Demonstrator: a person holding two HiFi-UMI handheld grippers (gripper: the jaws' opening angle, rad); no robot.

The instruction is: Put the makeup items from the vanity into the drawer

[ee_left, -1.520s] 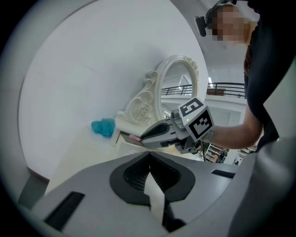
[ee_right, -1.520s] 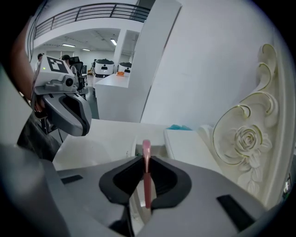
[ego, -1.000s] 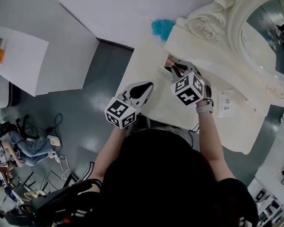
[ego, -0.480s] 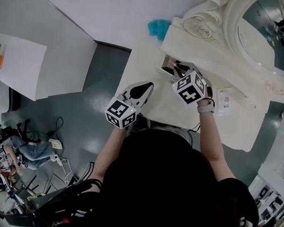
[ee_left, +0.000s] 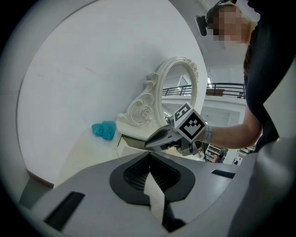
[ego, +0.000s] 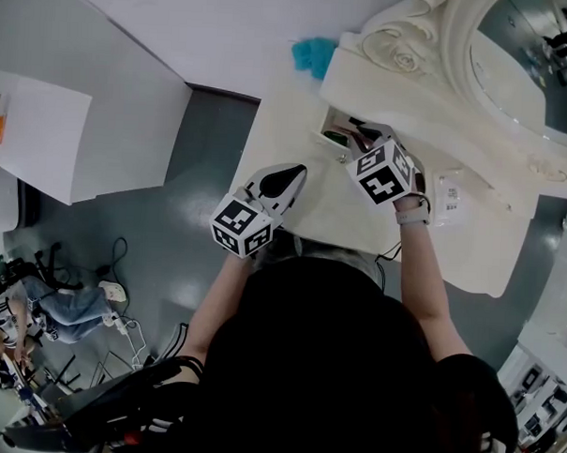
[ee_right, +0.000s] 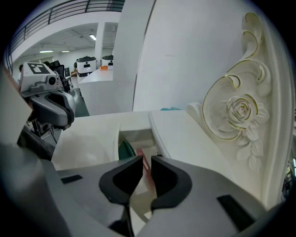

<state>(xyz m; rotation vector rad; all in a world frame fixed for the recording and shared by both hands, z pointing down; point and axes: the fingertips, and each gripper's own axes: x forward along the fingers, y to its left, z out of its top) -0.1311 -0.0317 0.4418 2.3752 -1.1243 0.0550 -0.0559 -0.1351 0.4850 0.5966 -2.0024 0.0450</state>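
We see the right gripper (ee_right: 146, 162), matte grey plastic with black ribbed pads, tipped steeply down over the open cream drawer (ee_right: 134, 137). Its jaws are released, a narrow slot apart, with nothing pressed between the pads. Through that slot a slim pink stick-shaped makeup item (ee_right: 140, 152) shows, lying inside the drawer. Just beside it, also in the drawer, lies a dark green item with a curved edge (ee_right: 125, 150).

The smooth cream vanity counter (ego: 296, 146) spreads out on the drawer's open side. On the other side rises a glossy carved mirror frame with a rose and gilt-edged scrolls (ee_right: 240, 111). A fluffy teal tuft (ego: 314, 55) sits on the counter beyond the drawer, by the wall.

The left gripper (ee_left: 149, 156) hovers well short of the drawer, its jaws clenched tip to tip on nothing.
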